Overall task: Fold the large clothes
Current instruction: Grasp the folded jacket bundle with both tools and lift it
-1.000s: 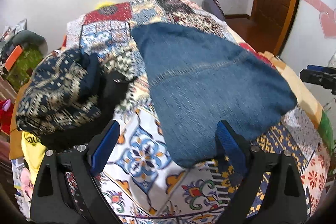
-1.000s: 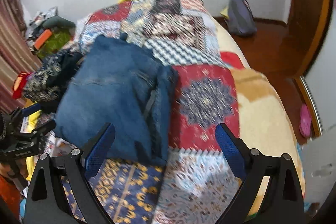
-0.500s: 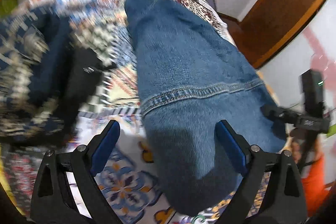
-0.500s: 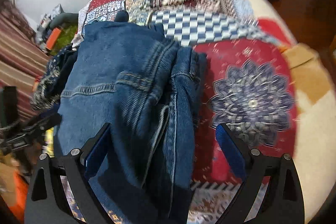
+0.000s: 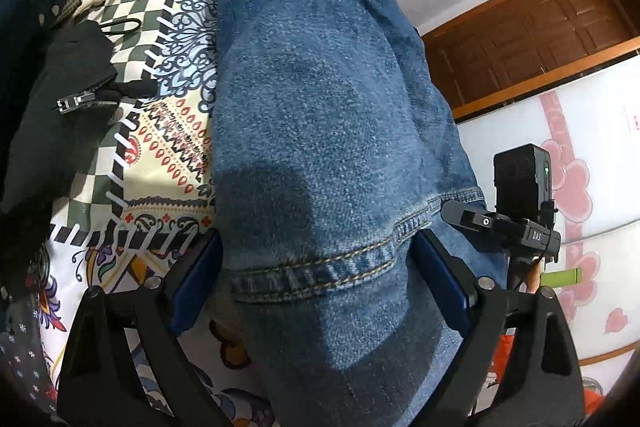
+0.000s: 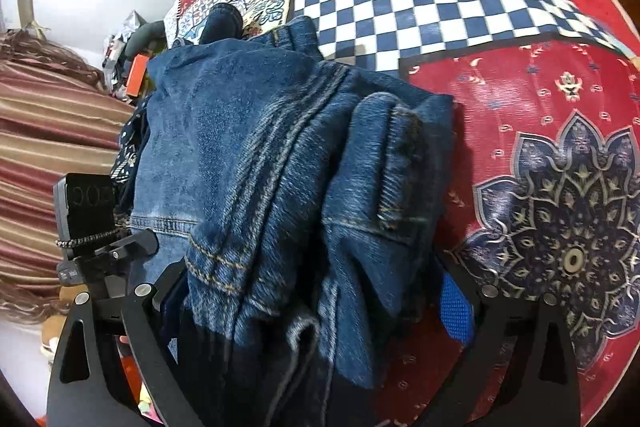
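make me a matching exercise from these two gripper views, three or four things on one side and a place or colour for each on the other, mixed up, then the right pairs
Things:
1. jeans
2. black garment with a zipper
3. wooden door
4. blue-and-white checkered patch

Places or colours:
A. brown, at the upper right of the left wrist view
B. folded blue denim, lying between the open fingers of both grippers
C. on the bedspread, past the far end of the denim in the right wrist view
D. left of the denim in the left wrist view

Pairs: 1-B, 2-D, 3-A, 4-C

Blue jeans [image 5: 320,131] — multicoloured patchwork bedspread [image 6: 560,155]
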`<state>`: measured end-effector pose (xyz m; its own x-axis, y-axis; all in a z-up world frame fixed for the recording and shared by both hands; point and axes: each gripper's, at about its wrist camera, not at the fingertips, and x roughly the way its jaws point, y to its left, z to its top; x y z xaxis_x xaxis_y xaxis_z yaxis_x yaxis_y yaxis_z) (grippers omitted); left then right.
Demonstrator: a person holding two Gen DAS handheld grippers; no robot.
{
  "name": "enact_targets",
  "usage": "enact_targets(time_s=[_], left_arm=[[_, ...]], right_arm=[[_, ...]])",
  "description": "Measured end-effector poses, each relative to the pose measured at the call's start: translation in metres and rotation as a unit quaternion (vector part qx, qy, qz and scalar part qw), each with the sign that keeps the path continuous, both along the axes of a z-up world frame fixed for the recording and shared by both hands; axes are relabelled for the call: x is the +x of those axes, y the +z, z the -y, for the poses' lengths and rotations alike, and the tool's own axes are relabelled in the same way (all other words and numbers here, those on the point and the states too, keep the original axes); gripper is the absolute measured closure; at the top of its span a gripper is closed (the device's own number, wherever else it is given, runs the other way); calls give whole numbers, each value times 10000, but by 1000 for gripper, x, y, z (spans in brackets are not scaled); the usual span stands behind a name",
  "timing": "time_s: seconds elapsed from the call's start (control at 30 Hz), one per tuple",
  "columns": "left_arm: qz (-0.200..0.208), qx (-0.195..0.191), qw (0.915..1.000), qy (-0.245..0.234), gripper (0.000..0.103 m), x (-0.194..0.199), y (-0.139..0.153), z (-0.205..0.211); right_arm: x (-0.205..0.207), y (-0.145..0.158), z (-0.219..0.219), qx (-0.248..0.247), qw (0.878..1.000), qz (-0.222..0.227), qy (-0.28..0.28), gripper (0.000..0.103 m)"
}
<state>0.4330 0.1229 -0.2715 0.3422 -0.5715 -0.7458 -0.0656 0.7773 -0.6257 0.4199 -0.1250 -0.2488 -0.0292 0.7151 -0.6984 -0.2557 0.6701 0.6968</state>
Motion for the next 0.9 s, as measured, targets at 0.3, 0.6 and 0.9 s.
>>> enact_targets(time_s=[0.3, 0.6, 0.9], left_arm=[[180, 334, 9990, -226, 50, -13, 37, 24], [1189, 567, 9910, -220, 55, -65, 150, 23], [2201, 843, 9714, 290, 55, -102, 263, -68]], right_arm=[[-28, 27, 8, 60, 9998, -166, -66, 57], [-69, 131, -8, 86, 9975, 700, 56, 63], [-86, 237, -79, 551, 9825, 1742, 350, 64]])
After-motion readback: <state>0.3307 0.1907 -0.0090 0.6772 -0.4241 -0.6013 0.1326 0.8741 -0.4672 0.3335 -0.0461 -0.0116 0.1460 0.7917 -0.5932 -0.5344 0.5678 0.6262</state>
